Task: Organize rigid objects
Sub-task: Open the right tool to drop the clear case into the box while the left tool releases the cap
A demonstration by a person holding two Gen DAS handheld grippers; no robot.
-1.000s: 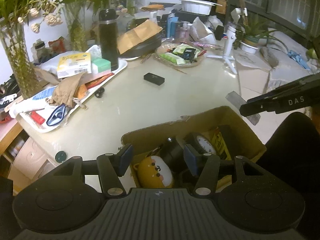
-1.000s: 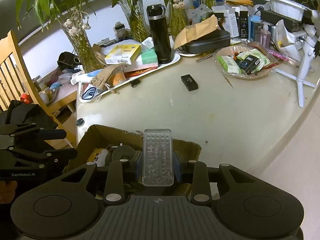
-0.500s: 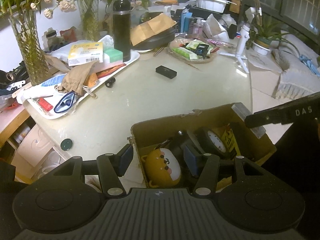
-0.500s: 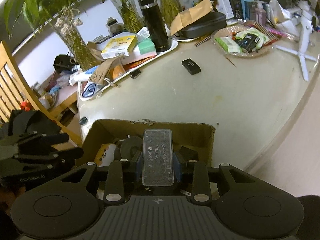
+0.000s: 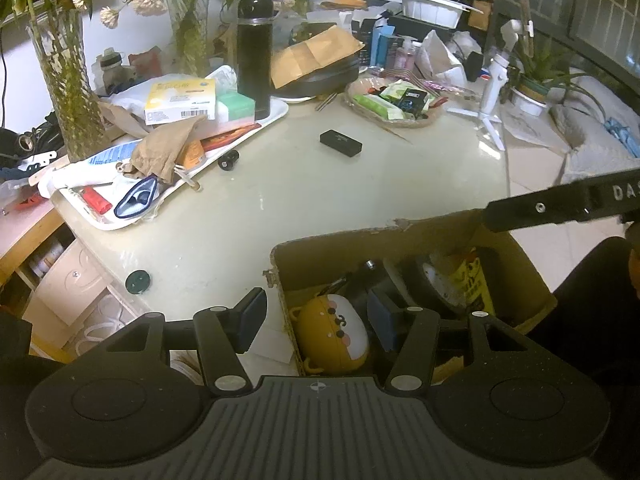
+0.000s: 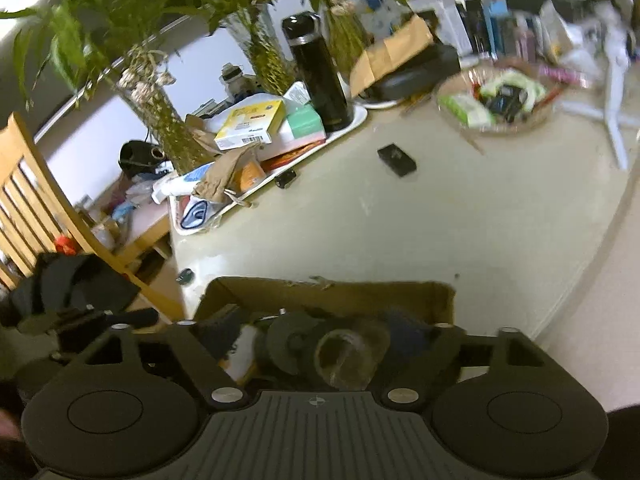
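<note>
Now the right gripper [image 6: 320, 332], its jaws just sprung wide, drops a clear case [image 6: 352, 356] into the cardboard box [image 6: 332, 294] whose left wall sits untouched between the left gripper's [image 5: 316, 316] half-spread jaws, so next comes the small black box [image 5: 341, 143] on the table [image 5: 320, 200].

My left gripper [image 5: 316, 316] hangs half open astride the cardboard box [image 5: 400, 236] wall; a yellow toy [image 5: 334, 334] lies inside on the desk [image 5: 280, 200].

The pale surface [image 5: 328, 200] fills the middle of the frame. On it sit a cardboard box [image 5: 360, 240] at the bottom, a small black box [image 5: 341, 143] in the middle, a white tray [image 5: 276, 114] at upper left, and a basket [image 5: 394, 120] at upper right.
</note>
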